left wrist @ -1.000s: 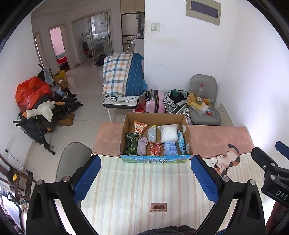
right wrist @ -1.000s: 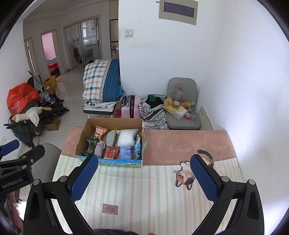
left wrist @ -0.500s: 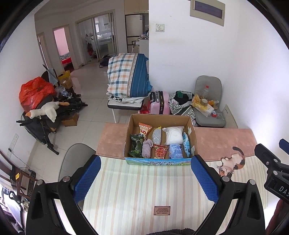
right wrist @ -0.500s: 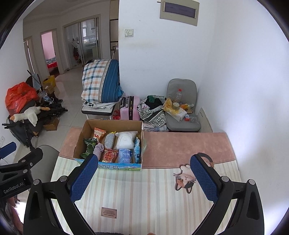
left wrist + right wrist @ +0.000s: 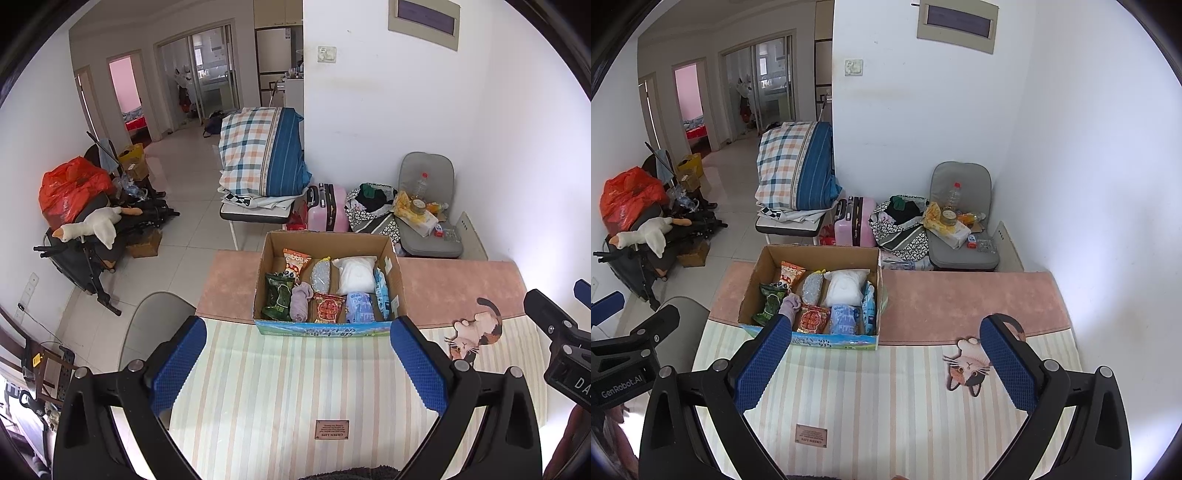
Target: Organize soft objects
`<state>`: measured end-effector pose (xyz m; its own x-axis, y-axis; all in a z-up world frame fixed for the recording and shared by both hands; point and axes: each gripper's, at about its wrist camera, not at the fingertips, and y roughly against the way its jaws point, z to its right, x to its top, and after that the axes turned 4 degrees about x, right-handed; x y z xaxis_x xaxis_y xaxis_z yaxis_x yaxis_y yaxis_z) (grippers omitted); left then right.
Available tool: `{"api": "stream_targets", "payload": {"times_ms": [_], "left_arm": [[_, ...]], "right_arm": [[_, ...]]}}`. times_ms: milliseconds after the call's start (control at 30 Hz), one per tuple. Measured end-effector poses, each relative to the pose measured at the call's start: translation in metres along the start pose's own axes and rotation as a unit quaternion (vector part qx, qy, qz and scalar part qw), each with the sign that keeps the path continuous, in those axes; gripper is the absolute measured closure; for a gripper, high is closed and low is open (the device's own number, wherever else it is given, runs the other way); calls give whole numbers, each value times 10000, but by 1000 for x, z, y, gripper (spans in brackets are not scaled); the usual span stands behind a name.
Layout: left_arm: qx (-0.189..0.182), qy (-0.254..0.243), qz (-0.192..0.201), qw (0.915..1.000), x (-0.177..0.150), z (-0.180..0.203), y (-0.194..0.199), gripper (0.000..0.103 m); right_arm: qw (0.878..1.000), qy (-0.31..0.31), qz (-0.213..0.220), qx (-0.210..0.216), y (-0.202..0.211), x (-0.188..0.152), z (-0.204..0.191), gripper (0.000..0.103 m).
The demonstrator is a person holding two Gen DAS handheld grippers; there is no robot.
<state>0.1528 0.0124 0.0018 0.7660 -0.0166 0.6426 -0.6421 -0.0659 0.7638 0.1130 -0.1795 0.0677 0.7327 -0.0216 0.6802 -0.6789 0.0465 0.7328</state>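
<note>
A cardboard box (image 5: pixel 397 280) (image 5: pixel 751 284) stands on the table at the seam of the striped cloth and the pink mat. It holds soft packs: a white pouch (image 5: pixel 354 273) (image 5: pixel 845 286), a green snack bag (image 5: pixel 277 301), a red pack (image 5: pixel 327 307), a blue pack (image 5: pixel 360 306) and a purple sock (image 5: pixel 301 304) (image 5: pixel 790 304). My left gripper (image 5: pixel 297 367) is open and empty, held above the cloth in front of the box. My right gripper (image 5: pixel 882 363) is open and empty, to the right of the box's front.
The striped cloth (image 5: pixel 280 391) has a cat picture (image 5: pixel 476 332) (image 5: pixel 967 365) and a small brown label (image 5: pixel 331 429). The pink mat (image 5: pixel 960 306) lies behind. Beyond the table are a grey chair (image 5: pixel 960 229), a pink suitcase (image 5: pixel 855 221) and folded bedding (image 5: pixel 794 166).
Both grippers have pulled back and risen a little, so the box looks smaller and farther. Both stay open and empty. The box's contents have not moved.
</note>
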Motion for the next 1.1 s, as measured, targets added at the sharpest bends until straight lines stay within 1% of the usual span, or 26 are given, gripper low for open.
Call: {"api": "stream_targets", "payload": {"times_ms": [1100], "left_arm": [[-12,-17,27,10000,-4,6,0,1]], "right_arm": [[9999,128,-5,103,7,-8,-10,0]]}}
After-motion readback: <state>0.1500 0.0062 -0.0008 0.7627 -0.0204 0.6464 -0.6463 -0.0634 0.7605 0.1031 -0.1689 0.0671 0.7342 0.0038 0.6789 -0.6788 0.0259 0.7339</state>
